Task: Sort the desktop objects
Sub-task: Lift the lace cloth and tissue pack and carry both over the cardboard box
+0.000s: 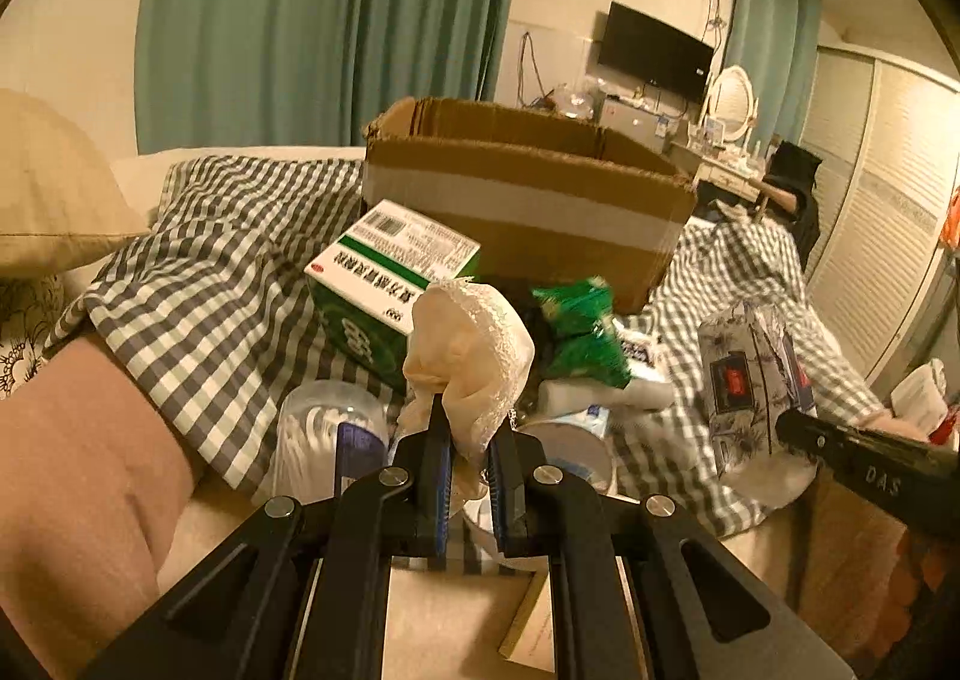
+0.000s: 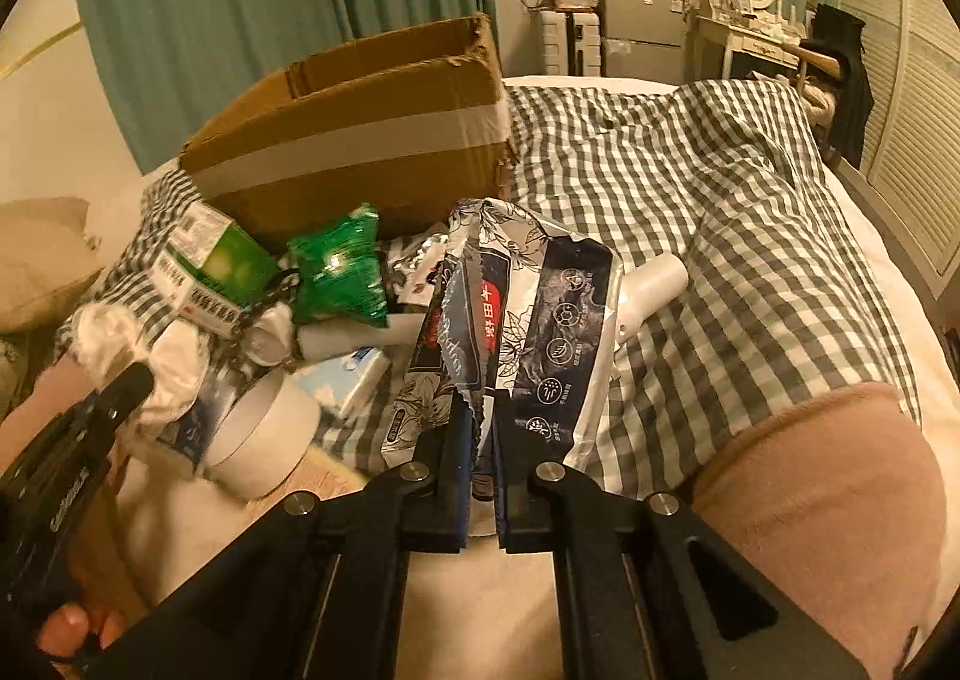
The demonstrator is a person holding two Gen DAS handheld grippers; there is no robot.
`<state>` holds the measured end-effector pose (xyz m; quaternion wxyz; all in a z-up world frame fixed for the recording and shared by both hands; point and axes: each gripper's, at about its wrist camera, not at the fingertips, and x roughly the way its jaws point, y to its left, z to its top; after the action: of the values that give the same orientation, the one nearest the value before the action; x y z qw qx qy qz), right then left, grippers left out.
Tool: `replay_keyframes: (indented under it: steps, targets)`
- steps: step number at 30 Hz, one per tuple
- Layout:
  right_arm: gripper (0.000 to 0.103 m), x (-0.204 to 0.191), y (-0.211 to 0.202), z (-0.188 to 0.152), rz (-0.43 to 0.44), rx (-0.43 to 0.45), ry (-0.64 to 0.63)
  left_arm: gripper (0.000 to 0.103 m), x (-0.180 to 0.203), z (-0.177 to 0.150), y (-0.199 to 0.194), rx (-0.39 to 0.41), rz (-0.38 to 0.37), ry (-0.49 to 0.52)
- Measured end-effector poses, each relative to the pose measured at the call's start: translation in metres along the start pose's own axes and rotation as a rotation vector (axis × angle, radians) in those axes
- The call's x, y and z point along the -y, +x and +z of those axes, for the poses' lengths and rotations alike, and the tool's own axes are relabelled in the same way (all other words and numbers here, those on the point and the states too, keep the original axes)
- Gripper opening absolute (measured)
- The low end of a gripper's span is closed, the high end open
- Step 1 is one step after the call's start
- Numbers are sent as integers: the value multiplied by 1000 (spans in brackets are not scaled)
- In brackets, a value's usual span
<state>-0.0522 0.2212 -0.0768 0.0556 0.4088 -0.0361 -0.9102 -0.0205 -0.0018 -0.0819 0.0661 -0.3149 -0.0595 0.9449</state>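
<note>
bed: gingham cover (image 2: 690,188) serves as the work surface, teal curtains behind; clutter sits in a heap near the front edge
cardboard box (image 1: 522,200): open top, stands behind the heap; inside not visible, cannot tell if anything is sorted in yet
heap: green medicine box (image 1: 384,284), green snack bag (image 1: 582,332), white jar (image 2: 264,434), cotton swab tub (image 1: 324,428), white tube (image 2: 654,284) all loose on the cover; most sorting looks left to do
right gripper (image 2: 480,458): clenched on floral tissue pack (image 2: 510,320), pack raised off the cover, near the box
left gripper (image 1: 468,440): clenched on cream lace cloth (image 1: 474,350), cloth bunched above the jaws
progress: early by my read; two items in grip, none seen placed
</note>
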Motion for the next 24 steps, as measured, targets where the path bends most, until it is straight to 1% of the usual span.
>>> replay_keyframes:
  steps: [5,8,13,19,24]
  targets:
    - [5,-9,-20,0,42,21,-11,10,3,6,-4,3,18,-1]
    - [5,-16,-32,1,52,42,-28,10,4,8,-5,-5,-2,-11]
    - [5,-24,-48,9,86,73,-46,10,3,18,-12,13,-1,-17]
    - [5,-33,-66,27,127,115,-79,10,3,43,-20,54,-1,-11]
    - [5,-41,-73,58,190,136,-102,10,5,75,-26,91,-17,-5]
